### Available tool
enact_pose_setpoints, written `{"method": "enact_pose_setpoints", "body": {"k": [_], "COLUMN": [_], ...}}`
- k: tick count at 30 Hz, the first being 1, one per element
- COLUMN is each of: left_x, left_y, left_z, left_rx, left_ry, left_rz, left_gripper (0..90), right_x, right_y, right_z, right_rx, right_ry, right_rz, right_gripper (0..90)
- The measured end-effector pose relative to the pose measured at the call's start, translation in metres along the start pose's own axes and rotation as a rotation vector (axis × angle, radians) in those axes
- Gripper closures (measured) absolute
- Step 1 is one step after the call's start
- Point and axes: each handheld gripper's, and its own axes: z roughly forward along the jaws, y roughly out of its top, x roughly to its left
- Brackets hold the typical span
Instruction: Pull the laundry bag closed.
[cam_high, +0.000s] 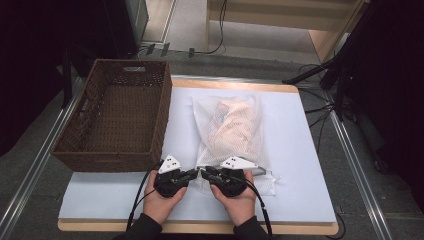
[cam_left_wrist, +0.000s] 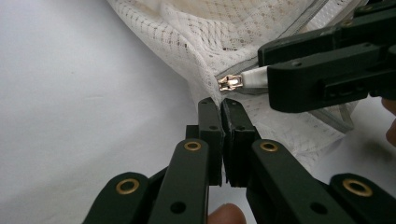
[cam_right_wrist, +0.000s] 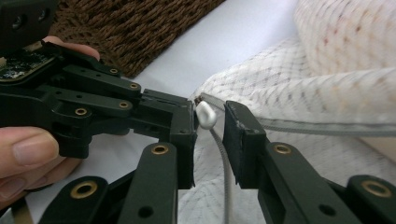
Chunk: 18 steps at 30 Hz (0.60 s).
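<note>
Left gripper view, left gripper (cam_left_wrist: 221, 108) jaws pinch mesh bag (cam_left_wrist: 210, 37), contents blurred.

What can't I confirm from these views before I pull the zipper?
- Contents of the mesh bag: high view, blurred behind the mesh.
- Left gripper grip: the shut jaws hide any pinched mesh.
- Zipper pull: right gripper jaws flank it; contact unclear.
- Zipper's far end: cut off by right gripper view's edge.
</note>
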Motion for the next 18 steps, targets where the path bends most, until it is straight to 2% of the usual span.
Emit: {"method": "enact_pose_setpoints", "body": {"k": [2, 4, 6, 10, 16, 18], "left_x": [-0.0006, -0.0010, -0.0012, -0.0017, -0.0032, -0.0024], "left_y": [0.0000, -0.0003, -0.0004, -0.0007, -0.0010, -0.0010], "left_z": [0.0000, -0.0002, -0.0007, -0.0012, -0.0017, -0.0018], "left_rx": [0.001, -0.003, -0.006, -0.011, -0.012, -0.017], "left_ry": [-0.001, 0.000, 0.000, 0.005, 0.004, -0.004], "left_rz": [0.008, 0.012, 0.013, 0.012, 0.034, 0.026], "left_gripper": [88.1, 88.2, 88.2, 88.3, 89.1, 89.3], "right_x": [0.0004, 0.0015, 0.0026, 0.0014, 0.0029, 0.0040], "right_y": [-0.0002, 0.0005, 0.0014, 0.0009, -0.0006, -0.0013], "right_z": [0.0006, -0.0014, -0.0037, -0.0022, 0.0019, 0.0029], "right_rx": [-0.003, -0.032, -0.051, -0.045, -0.050, -0.048], "right_ry": [0.014, 0.025, 0.026, 0.034, 0.042, 0.034], "right_rz": [0.011, 0.014, 0.001, 0.004, 0.008, 0.003], "right_gripper": [78.2, 82.9, 86.5, 86.5, 85.1, 86.2]}}
